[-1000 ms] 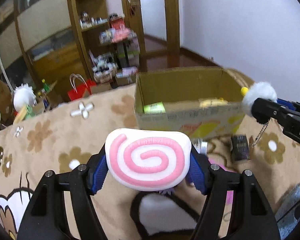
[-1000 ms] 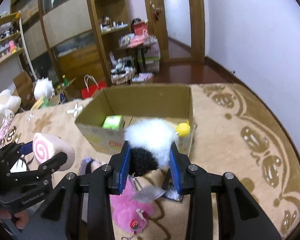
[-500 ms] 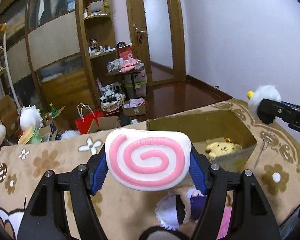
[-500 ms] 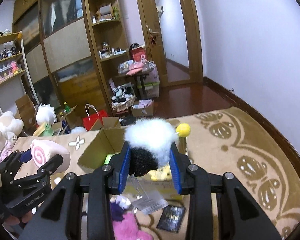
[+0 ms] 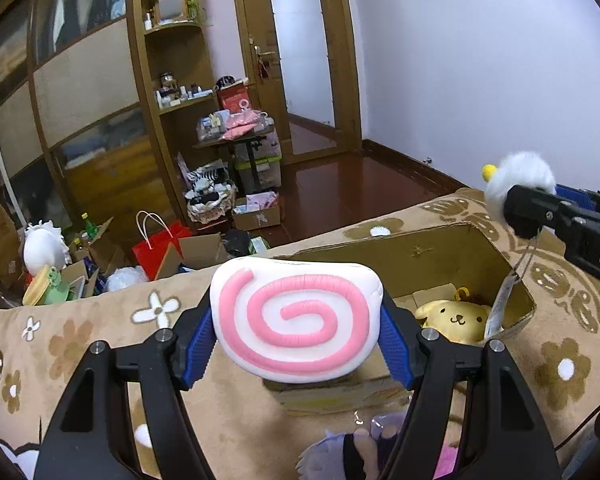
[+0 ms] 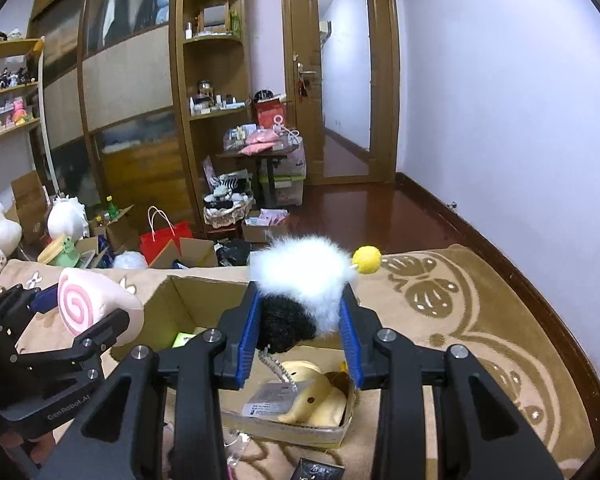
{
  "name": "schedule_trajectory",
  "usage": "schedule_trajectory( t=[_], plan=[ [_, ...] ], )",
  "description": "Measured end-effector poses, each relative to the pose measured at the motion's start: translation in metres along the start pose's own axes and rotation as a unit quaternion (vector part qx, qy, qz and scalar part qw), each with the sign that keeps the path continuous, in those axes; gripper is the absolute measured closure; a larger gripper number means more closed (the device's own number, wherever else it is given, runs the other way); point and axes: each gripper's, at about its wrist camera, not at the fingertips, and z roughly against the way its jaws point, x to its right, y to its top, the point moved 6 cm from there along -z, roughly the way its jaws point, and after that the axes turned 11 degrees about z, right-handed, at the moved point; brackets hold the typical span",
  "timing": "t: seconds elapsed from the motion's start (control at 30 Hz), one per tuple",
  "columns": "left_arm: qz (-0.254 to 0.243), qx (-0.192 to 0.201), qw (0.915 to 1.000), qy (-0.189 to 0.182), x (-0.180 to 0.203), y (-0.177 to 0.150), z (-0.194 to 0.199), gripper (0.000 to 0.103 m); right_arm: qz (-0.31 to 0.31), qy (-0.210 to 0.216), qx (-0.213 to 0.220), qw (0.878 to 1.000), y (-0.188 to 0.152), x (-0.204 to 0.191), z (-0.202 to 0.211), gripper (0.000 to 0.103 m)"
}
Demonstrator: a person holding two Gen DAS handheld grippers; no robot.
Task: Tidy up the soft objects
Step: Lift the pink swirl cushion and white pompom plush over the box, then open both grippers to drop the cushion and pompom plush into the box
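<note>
A cluttered room with brown wooden shelving, a glazed door and a pale wall surrounds a tan patterned blanket (image 5: 80, 344) that covers the whole foreground. At nine o'clock in the left wrist view, plush toys and a red paper bag (image 5: 160, 240) sit among floor clutter too jumbled to sort out.

At centre, the left gripper (image 5: 296, 328) is clenched on a white plush roll with a pink spiral (image 5: 296, 320), its blue pads pressed into both sides; the roll hides the near left part of the cardboard box (image 5: 440, 248) behind it. Inside the box lies a yellow dog plush (image 5: 454, 316), partly covered by a dangling paper tag. At six o'clock, a purple-and-pink toy is cut off by the frame edge.

In the right wrist view, the right gripper (image 6: 300, 320) grasps a fluffy white and black pom-pom toy (image 6: 300, 276) with a small yellow ball at two o'clock. It hangs over the box's open top, its tag dangling into the box. A green item in the box is mostly hidden.
</note>
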Motion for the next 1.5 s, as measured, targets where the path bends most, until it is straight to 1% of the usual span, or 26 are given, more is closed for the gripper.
schedule_trajectory(
  t=[0.2,0.47,0.53,0.7,0.83,0.97,1.1,1.17,1.2,1.23,1.3,1.37,1.43,1.5],
  plan=[
    [-0.009,-0.015,0.9998,-0.005,0.009,-0.006,-0.024,0.032,-0.004,0.008,-0.009,1.0,-0.008,0.004,-0.015,0.064],
    [-0.003,-0.032,0.9994,-0.012,0.011,-0.017,-0.039,0.032,-0.03,0.03,-0.031,0.999,-0.02,0.009,-0.031,0.064],
    [0.004,-0.033,0.9993,-0.02,0.009,-0.019,-0.04,0.032,-0.034,0.035,-0.035,0.998,-0.023,0.009,-0.035,0.064],
    [0.007,-0.035,0.9991,-0.025,0.007,-0.02,-0.042,0.031,-0.045,0.049,-0.043,0.997,-0.03,0.008,-0.038,0.063],
    [0.011,-0.044,0.9986,-0.028,0.007,-0.022,-0.047,0.03,-0.046,0.053,-0.048,0.996,-0.032,0.006,-0.038,0.062],
    [-0.001,-0.055,0.9982,-0.025,0.011,-0.027,-0.051,0.029,-0.047,0.06,-0.05,0.996,-0.035,0.003,-0.039,0.062],
    [-0.001,-0.07,0.9972,-0.028,0.013,-0.032,-0.056,0.027,-0.045,0.069,-0.051,0.995,-0.036,0.002,-0.039,0.062],
    [-0.005,-0.074,0.997,-0.026,0.013,-0.035,-0.057,0.025,-0.047,0.072,-0.049,0.995,-0.036,0.003,-0.038,0.059],
    [-0.008,-0.075,0.9969,-0.024,0.013,-0.036,-0.058,0.023,-0.048,0.073,-0.049,0.995,-0.037,0.003,-0.038,0.054],
    [-0.01,-0.073,0.997,-0.022,0.014,-0.036,-0.057,0.018,-0.048,0.072,-0.048,0.995,-0.036,0.003,-0.038,0.053],
    [-0.012,-0.06,0.9979,-0.019,0.014,-0.034,-0.053,0.013,-0.048,0.071,-0.048,0.995,-0.036,0.003,-0.037,0.053],
    [-0.012,-0.053,0.9983,-0.02,0.015,-0.032,-0.049,0.012,-0.048,0.069,-0.048,0.995,-0.037,0.004,-0.036,0.05],
    [-0.01,-0.055,0.9983,-0.017,0.015,-0.032,-0.047,0.012,-0.05,0.067,-0.048,0.995,-0.038,0.006,-0.034,0.043],
    [-0.006,-0.06,0.9981,-0.012,0.013,-0.033,-0.046,0.012,-0.054,0.064,-0.05,0.995,-0.039,0.008,-0.032,0.041]
  ],
)
